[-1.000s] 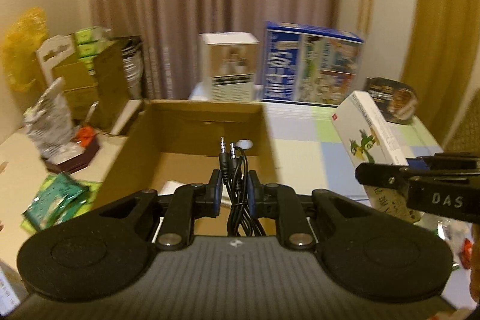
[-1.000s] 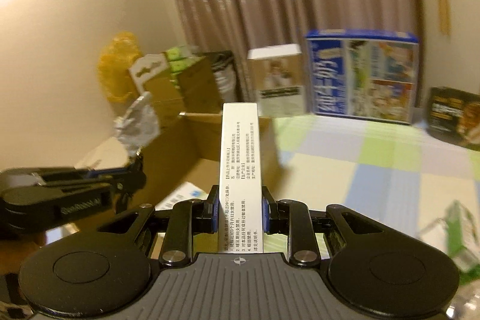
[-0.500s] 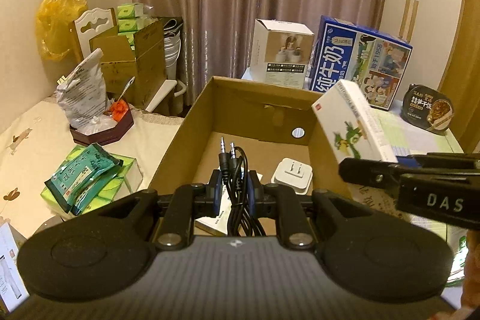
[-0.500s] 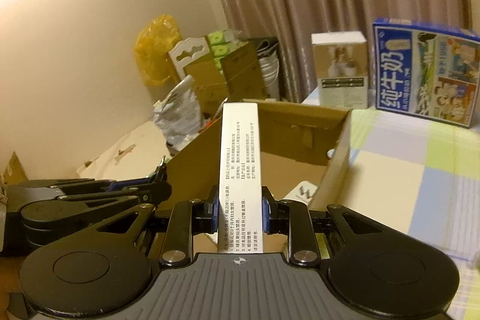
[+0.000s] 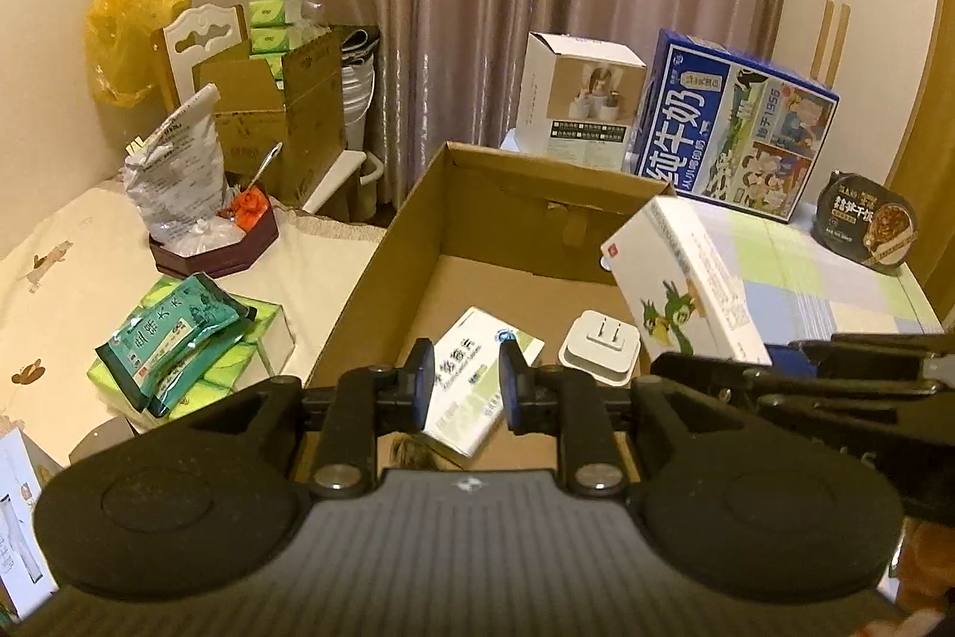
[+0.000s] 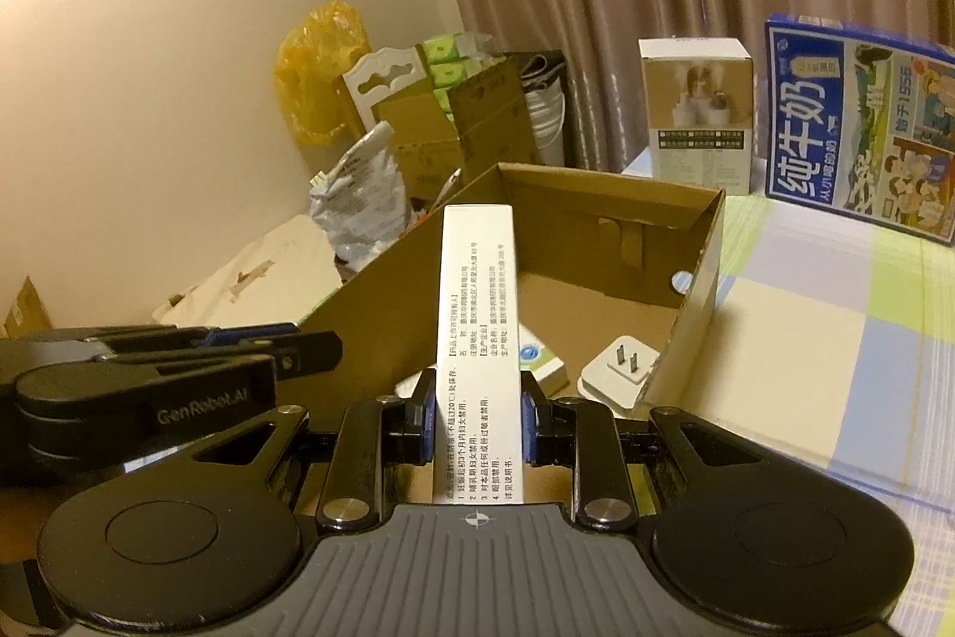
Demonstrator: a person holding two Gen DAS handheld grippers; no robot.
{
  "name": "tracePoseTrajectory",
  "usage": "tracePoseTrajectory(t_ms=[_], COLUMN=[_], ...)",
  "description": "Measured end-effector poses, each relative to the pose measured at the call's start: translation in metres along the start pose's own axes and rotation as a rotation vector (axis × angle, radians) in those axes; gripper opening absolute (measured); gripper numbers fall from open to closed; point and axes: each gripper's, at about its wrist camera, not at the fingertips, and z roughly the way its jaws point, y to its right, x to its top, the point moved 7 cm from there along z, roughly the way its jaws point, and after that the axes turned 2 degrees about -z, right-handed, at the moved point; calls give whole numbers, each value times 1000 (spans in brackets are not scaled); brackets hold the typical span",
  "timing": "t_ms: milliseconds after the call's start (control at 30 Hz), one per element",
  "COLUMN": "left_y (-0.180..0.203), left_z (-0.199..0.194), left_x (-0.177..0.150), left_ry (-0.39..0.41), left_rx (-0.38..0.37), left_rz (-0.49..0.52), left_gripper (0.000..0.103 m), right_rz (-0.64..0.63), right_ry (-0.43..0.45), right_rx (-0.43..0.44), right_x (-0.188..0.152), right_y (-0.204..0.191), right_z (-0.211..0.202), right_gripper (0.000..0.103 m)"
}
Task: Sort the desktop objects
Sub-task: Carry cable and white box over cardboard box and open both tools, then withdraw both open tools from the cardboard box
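An open cardboard box [image 5: 412, 243] [image 6: 704, 255] holds a white-green medicine packet [image 5: 477, 386] and a white plug adapter [image 5: 600, 344] [image 6: 621, 368]. My left gripper [image 5: 461, 383] hovers over the box's near edge, open and empty; the black cable is out of sight. My right gripper [image 6: 477, 413] is shut on a tall white medicine box [image 6: 477, 338], held over the box's near right side; it shows in the left wrist view [image 5: 686, 291] with a green bird print.
A blue milk carton [image 5: 734, 135], a white product box [image 5: 576, 94] and a black bowl pack [image 5: 865, 219] stand behind on the checked tablecloth [image 6: 835, 338]. Green tea packets [image 5: 173, 332], a foil bag [image 5: 173, 177] and cartons [image 5: 280, 111] lie left.
My left gripper has opened and the black cable has left its jaws. Both grippers have moved closer over the cardboard box; the right still holds the white medicine box.
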Motion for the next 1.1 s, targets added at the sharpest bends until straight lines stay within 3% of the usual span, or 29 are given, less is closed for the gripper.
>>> tracePoseTrajectory(t_ms=[200,333,400,433,1100], left_y=[-3,-7,-8,-9,20], left_z=[-1,0,0,1,-2], left_x=[1,0,0,0,3], left_ry=[5,4,2,0,24], left_rx=[15,27,29,28,-3], left_rz=[-5,-9,-17,-19,19], left_gripper=[18,18,18,18,19], right_rz=[9,40,59,69,106], right_ry=[-2,7,19,26,79], right_rx=[6,56,58,56,-25], right_x=[-1,0,2,3,4], right_y=[1,2,5,7,42], right_z=[-2,-3,-4,-5,-39], right_gripper=[23,24,42,44,45])
